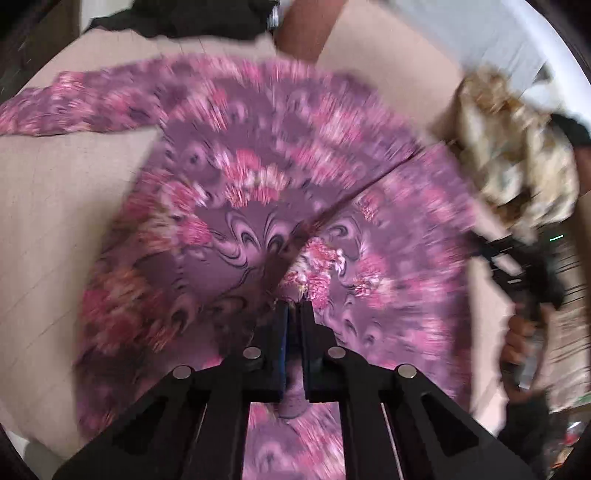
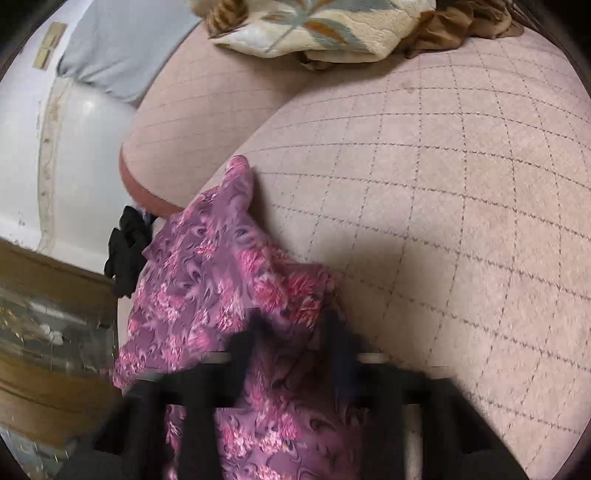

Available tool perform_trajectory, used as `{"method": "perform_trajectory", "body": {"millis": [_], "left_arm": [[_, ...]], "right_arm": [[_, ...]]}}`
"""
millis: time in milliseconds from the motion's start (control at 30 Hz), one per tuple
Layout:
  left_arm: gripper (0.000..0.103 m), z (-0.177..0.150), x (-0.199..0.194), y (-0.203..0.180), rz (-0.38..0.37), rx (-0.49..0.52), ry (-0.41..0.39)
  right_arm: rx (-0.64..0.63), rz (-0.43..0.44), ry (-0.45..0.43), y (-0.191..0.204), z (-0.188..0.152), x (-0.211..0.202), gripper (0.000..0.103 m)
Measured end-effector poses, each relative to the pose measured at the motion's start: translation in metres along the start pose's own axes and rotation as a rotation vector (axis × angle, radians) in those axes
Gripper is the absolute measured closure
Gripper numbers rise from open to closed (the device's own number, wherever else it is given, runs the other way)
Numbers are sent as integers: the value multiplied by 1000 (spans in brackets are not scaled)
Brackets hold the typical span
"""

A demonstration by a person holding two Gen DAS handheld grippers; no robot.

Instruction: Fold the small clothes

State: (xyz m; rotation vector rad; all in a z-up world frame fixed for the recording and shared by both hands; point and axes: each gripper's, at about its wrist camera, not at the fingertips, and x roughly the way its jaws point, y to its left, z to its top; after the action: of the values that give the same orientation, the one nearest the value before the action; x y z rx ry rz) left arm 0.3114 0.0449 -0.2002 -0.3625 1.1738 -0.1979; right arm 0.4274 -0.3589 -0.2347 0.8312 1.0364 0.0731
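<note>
Your left gripper (image 1: 294, 308) points down at a purple and pink flowery top (image 1: 258, 192). Its jaws are closed tight, and a little bit of the cloth is pinched between the tips. The top lies spread out flat on a pale pink bed cover (image 1: 66, 192) with thin checked lines. One long sleeve (image 1: 74, 103) reaches out to the left in this view. A dark fold line runs across the top from the middle up to the right.

Your right gripper (image 2: 293, 325) looks blurry. Its jaws sit on either side of a bunched-up edge of the same top, but you cannot tell if they press on it. Your right hand (image 1: 517, 339) shows at the side of the left view, holding its gripper near the edge of the top.

A cream blanket (image 2: 317, 29) with leaf shapes lies at the far end of the bed. A black cloth (image 2: 125, 251) hangs at the bed's edge.
</note>
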Motion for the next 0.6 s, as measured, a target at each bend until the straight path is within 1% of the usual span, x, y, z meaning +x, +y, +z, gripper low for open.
{"method": "perform_trajectory", "body": {"millis": [67,100,133,167,200,233,267,300,333,367,400,433,467,500,533,567,600], "left_arm": [[98,-10,-35,12,0,-15,-18],[97,-14,-43,16,-2,-16,-24],[97,-20,-47,21,13,-16,-25],[96,-25,-43,26,61,-10,-12],[93,-28,-36,26,90,4,5],[90,-29,-24,27,130,8,39],[83,-30,-15,30,168,-1,85],[75,-29,-13,29,171,-6,108],[71,-27,-18,27,154,-6,107],[62,-26,-26,25,132,-5,86],[50,-20,-39,18,120,6,44],[45,-15,-48,11,113,18,15],[37,-4,-59,0,88,36,-19],[33,7,-63,-9,62,53,-39],[31,23,-66,-23,39,81,-55],[26,40,-64,-38,26,111,-61],[26,60,-55,-57,25,149,-56]], "right_arm": [[-2,31,-25,8,-5,-6,85],[-23,35,-43,14,-9,-12,85],[-39,29,-51,17,-11,-16,85],[-63,19,-49,21,-15,-14,85],[-85,7,-31,23,-18,-6,85],[-96,-8,-16,24,-21,1,84],[-90,-19,-8,23,-24,5,83],[-71,-11,-1,22,-26,10,73],[-57,10,-4,20,-28,8,52],[-43,23,-17,20,-29,5,40],[-33,31,-40,19,-31,-1,26],[-29,44,-53,19,-31,-5,26],[-22,57,-52,16,-31,-8,27],[-6,73,-43,11,-28,-8,30],[7,100,-30,4,-26,-10,36],[21,119,-5,1,-21,-1,39],[45,111,21,-4,-16,9,46]]}}
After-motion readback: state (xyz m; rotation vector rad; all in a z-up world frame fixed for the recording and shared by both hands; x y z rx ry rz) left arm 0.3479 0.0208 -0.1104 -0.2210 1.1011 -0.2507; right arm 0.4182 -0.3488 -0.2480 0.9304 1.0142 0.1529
